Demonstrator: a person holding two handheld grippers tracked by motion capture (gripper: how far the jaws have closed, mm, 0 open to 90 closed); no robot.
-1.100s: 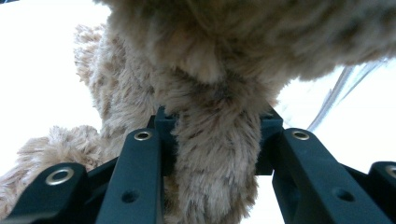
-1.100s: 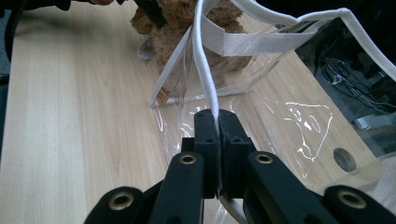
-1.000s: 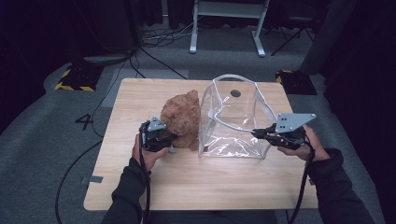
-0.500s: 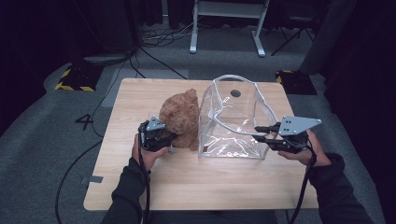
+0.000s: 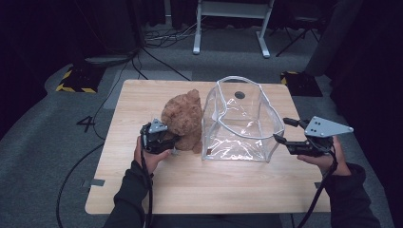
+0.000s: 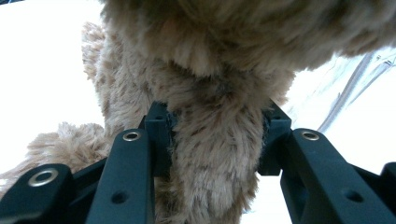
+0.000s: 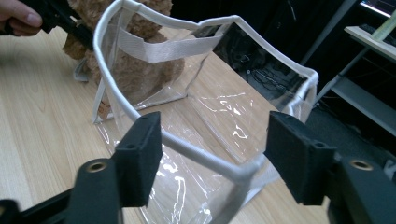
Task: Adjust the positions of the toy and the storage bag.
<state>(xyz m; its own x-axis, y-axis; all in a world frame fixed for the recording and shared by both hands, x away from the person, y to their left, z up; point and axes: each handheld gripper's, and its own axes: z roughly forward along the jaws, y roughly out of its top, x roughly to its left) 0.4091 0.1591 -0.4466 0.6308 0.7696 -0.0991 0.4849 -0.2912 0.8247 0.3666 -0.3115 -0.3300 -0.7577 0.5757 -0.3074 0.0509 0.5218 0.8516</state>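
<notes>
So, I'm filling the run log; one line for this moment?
left gripper: shut on teddy bear | right gripper: jaws just opened, off clear bag rim

Dark sleeves [image 5: 128, 199], black grippers with grey plates [image 5: 327, 127].

Plush bear [image 6: 219, 93] head cut off at top edge; lower body hidden behind jaws.

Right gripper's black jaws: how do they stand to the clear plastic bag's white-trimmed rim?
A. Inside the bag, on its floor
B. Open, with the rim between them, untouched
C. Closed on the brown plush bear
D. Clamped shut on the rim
B: in the right gripper view the right gripper has gaps on both sides of the clear plastic bag's white rim.
</notes>
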